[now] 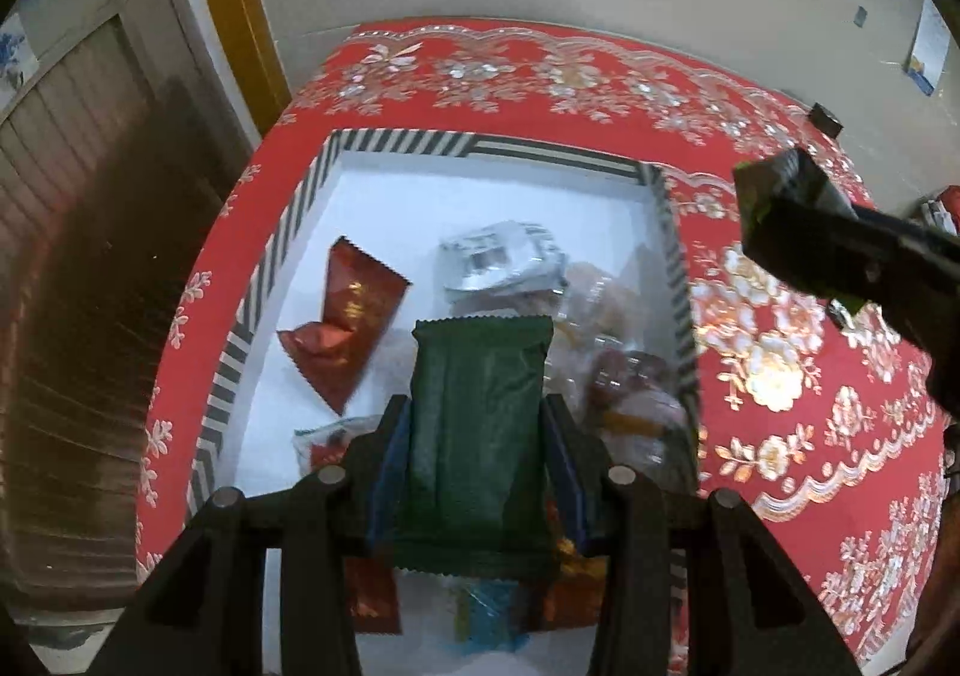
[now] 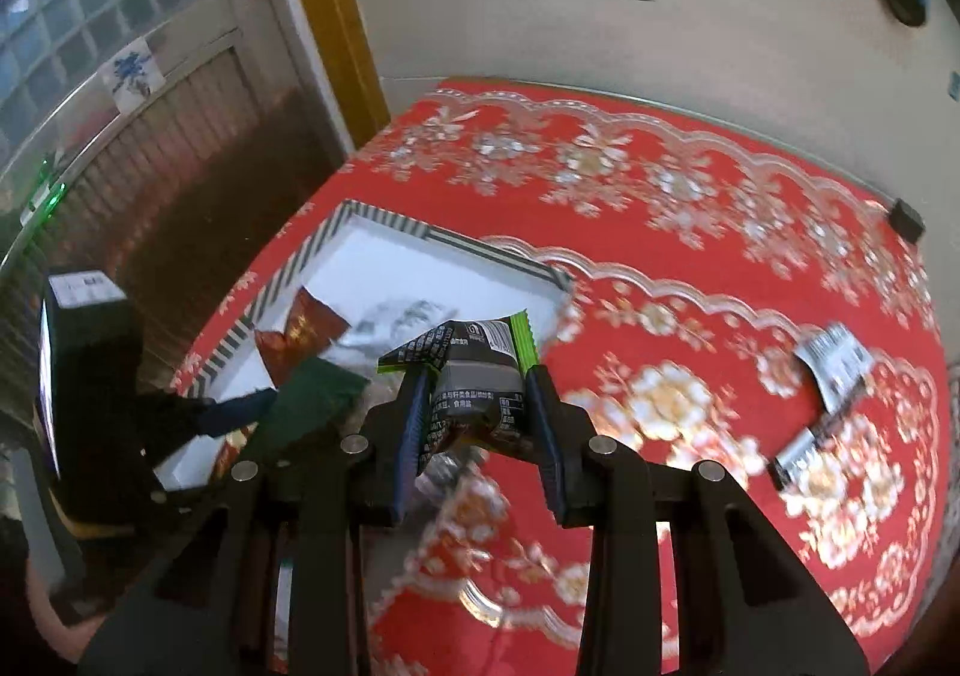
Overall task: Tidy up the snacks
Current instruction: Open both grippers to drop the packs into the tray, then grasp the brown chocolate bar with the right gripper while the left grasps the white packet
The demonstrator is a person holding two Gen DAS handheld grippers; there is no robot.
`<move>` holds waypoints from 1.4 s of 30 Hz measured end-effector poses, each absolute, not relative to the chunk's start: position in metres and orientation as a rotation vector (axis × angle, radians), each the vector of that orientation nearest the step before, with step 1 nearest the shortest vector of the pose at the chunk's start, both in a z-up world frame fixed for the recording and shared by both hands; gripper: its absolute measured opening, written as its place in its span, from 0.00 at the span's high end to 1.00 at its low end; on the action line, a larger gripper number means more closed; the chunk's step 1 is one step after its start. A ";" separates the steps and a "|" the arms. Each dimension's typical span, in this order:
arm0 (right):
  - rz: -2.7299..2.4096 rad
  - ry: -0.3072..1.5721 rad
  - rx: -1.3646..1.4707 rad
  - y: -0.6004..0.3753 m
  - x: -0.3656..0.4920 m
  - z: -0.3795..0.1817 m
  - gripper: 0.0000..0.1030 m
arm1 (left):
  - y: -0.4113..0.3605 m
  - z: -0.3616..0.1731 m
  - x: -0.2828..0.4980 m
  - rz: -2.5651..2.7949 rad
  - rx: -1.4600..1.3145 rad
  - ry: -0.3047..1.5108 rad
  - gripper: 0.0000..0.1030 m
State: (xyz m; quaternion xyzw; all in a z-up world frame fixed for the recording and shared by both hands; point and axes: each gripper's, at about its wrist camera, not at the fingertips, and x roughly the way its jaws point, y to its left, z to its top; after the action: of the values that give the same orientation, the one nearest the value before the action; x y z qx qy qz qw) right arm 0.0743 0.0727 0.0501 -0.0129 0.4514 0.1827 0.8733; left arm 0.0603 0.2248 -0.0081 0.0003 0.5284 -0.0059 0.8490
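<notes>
Green foil fills the middle of the left wrist view: the left tongs pinch a dark green packet by its long sides, hanging over a striped-rim box with a white floor. In the box lie a red packet, a silvery packet and a heap of clear-wrapped snacks against its right wall. The box stands on a tabletop under a red floral cloth. At the right edge the right tongs come in, blurred, with a dark wrapper at their tip.

From the right wrist view, the right tongs are closed on a black packet with a lime-green edge, held above the box's near right corner. The left tongs with the green packet show at the left, over the box. Two more black-and-white packets lie on the cloth, well apart from the box, to the right.
</notes>
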 end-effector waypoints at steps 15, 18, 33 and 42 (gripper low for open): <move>0.403 1.118 -0.045 0.113 0.149 -0.012 0.68 | 0.243 -0.026 0.081 0.019 0.027 1.120 0.49; 0.419 1.126 0.015 0.111 0.150 -0.014 0.67 | 0.245 -0.026 0.077 0.038 0.023 1.103 0.34; 0.139 0.905 0.106 0.018 0.124 0.016 0.38 | 0.237 0.013 0.044 0.105 -0.011 0.948 0.15; -0.157 0.989 0.195 -0.148 0.142 -0.042 0.38 | 0.192 0.012 0.033 0.063 0.049 0.977 0.15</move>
State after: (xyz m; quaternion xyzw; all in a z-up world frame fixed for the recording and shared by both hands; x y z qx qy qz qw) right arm 0.1424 -0.1482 -0.0417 0.0935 0.4731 -0.0753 0.8728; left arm 0.0332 0.1924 0.0124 0.0234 0.4694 0.0301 0.8822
